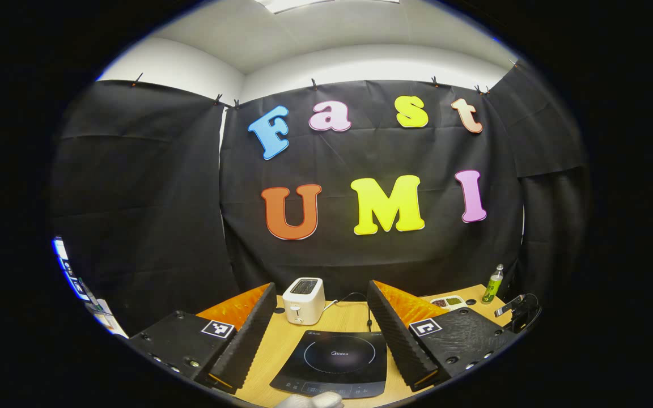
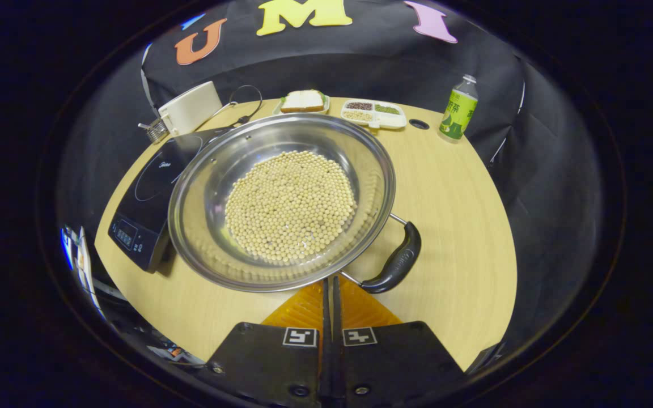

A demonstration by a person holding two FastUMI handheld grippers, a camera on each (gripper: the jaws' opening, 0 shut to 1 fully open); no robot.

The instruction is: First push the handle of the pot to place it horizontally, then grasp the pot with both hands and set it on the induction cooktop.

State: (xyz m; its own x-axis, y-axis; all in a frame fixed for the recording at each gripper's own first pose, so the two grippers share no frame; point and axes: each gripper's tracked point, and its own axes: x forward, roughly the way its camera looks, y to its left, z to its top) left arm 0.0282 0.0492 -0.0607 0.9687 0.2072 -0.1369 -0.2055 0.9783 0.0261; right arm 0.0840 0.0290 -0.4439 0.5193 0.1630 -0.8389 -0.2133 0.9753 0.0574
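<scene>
At the centre of the right gripper view stands the pot, a wide steel pan with a layer of pale beans on its bottom. It rests on the wooden desk, and its left rim reaches over the right edge of the induction cooktop, which lies at the left of the frame. The black handle of the pot points to the lower right of the frame, slanted. The right hand-held gripper sits at the bottom centre with its two fingers pressed together, nothing between them; the tips are just beside the near rim of the pot and the handle's wire, but I cannot tell if they touch. Behind the pot, in the upper part, are a white toaster, a plate with bread, a divided tray and a green bottle.

In the left gripper view, the left hand-held gripper is spread wide and holds nothing. Between its fingers, low in the frame, lies the cooktop with the toaster behind it. A bit of white glove shows at the bottom edge.
</scene>
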